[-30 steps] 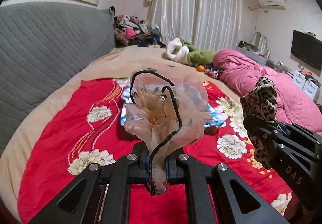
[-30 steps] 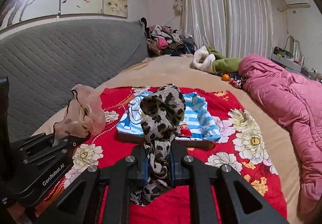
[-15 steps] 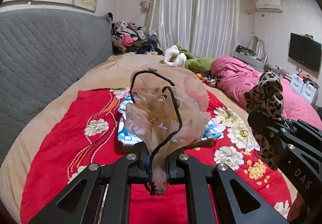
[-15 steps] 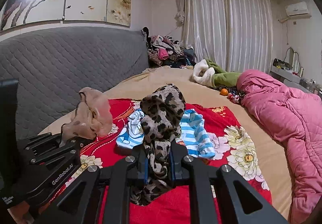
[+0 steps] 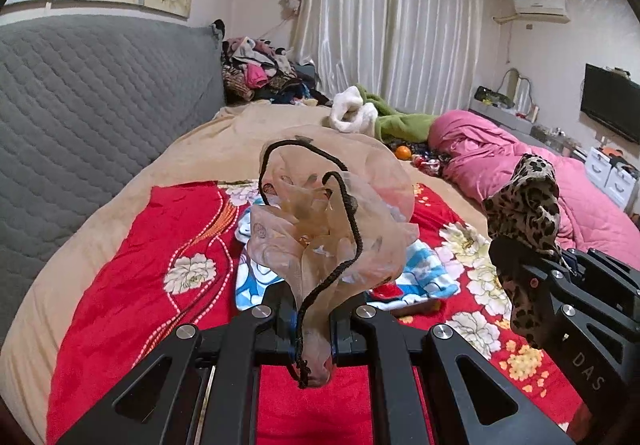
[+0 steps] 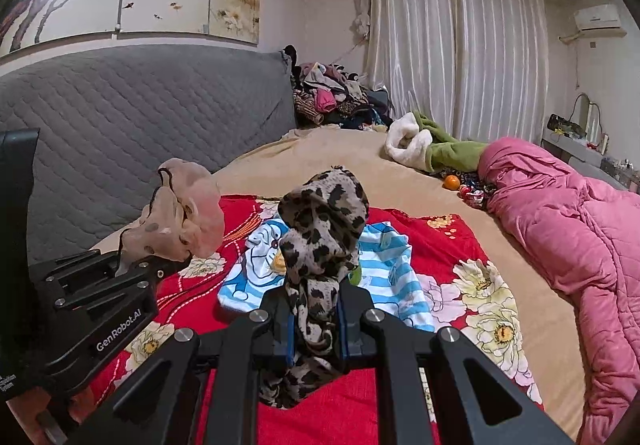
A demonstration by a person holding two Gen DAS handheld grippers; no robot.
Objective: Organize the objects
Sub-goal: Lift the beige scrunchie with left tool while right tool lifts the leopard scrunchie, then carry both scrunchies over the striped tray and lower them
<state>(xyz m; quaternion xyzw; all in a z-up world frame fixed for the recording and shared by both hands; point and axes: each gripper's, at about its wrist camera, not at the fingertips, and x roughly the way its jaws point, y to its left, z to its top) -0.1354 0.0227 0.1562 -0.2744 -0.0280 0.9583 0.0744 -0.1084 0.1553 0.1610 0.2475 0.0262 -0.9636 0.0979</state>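
My left gripper (image 5: pixel 314 309) is shut on a sheer peach garment (image 5: pixel 332 217) with a black cord, held up above the bed. It also shows at the left of the right wrist view (image 6: pixel 180 217). My right gripper (image 6: pixel 316 305) is shut on a leopard-print cloth (image 6: pixel 324 221), held up beside the left one; this cloth also shows at the right of the left wrist view (image 5: pixel 524 213). Below both lies a blue-and-white striped cartoon shirt (image 6: pixel 384 273) on a red floral blanket (image 5: pixel 132 285).
The bed has a tan cover (image 6: pixel 348 157) and a grey quilted headboard (image 5: pixel 88 105). A pink duvet (image 6: pixel 568 213) lies at the right. A white and green plush throw (image 6: pixel 424 145), an orange (image 6: pixel 452 182) and a clothes pile (image 6: pixel 336 93) lie at the far end.
Both grippers have risen and tilted up with their cloths still clamped; the bed and shirt sit lower and farther in both views.
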